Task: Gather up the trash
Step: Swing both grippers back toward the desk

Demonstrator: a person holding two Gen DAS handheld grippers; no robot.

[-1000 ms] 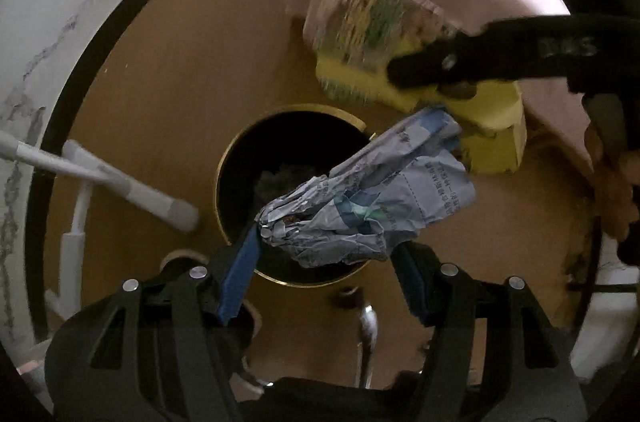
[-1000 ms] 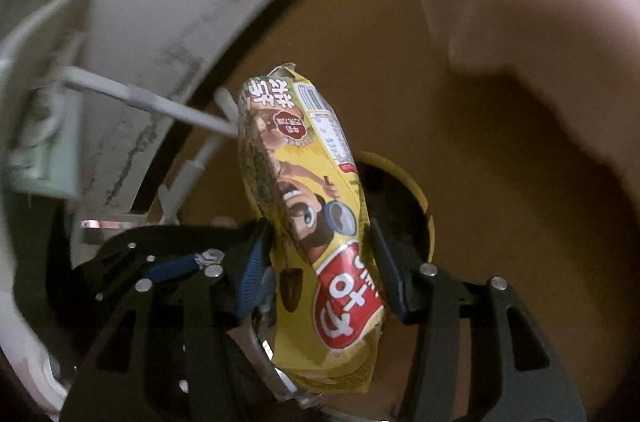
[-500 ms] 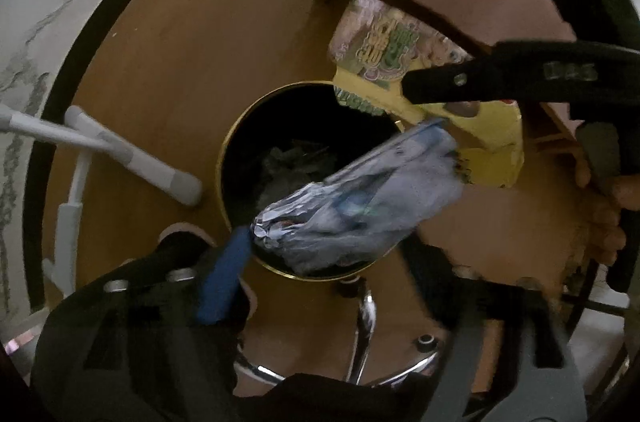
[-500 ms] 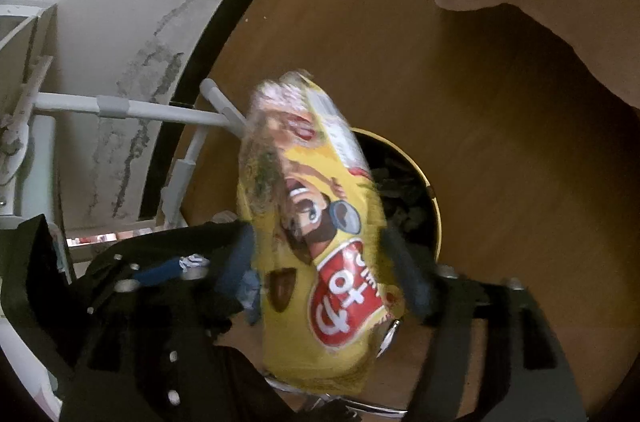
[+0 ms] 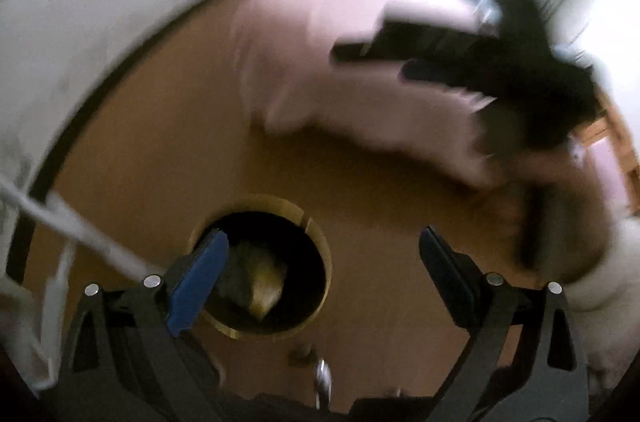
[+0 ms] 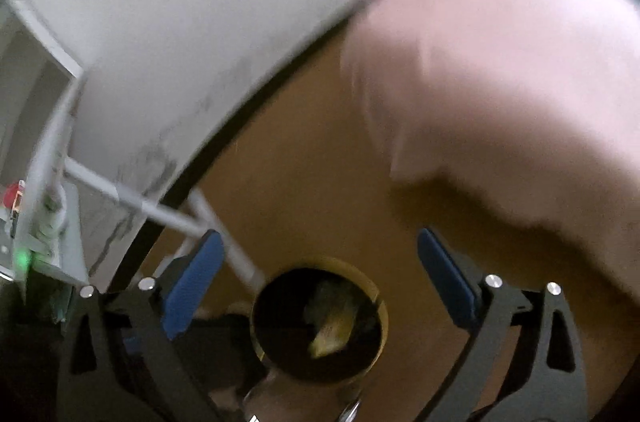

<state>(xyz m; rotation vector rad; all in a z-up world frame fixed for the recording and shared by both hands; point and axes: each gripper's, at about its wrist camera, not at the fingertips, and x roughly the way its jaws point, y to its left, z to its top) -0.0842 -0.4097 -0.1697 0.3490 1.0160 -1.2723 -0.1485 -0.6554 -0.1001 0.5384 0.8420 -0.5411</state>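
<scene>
With both tools raised over the floor, nothing pinched in either. Left gripper (image 5: 322, 254): jaws spread wide, blue pads (image 5: 198, 276) bare, nothing between them. Right gripper (image 6: 320, 258): likewise spread wide, blue pads (image 6: 194, 280) bare.

Just beyond the left fingertips, down below: round bin (image 5: 322, 242) with a gold rim and dark inside, standing on the wooden floor (image 5: 160, 150). Inside it, a yellow snack wrapper (image 5: 264, 272) lying crumpled among darker trash; no clear sight of what else lies with it. Partly across the bin's left edge, the left finger of the left gripper.

Through the right wrist view, the same bin (image 6: 380, 306) low between the open fingers, yellow wrapper (image 6: 332, 330) lying within, well apart from both pads.

Left of the bin, white tubular legs (image 5: 76, 234) slanting across the floor; seen also in the right view (image 6: 168, 214), running up toward a white frame.

Farther up, blurred: pink cloth (image 5: 332, 62), draped above the floor, and across it the dark body of the right gripper (image 5: 480, 62), fingers apart, seen from the left camera. Pink cloth (image 6: 520, 102) fills the right view's upper right too.

Farthest: black baseboard (image 6: 248, 126) curving under a white, scuffed wall (image 6: 200, 2).
</scene>
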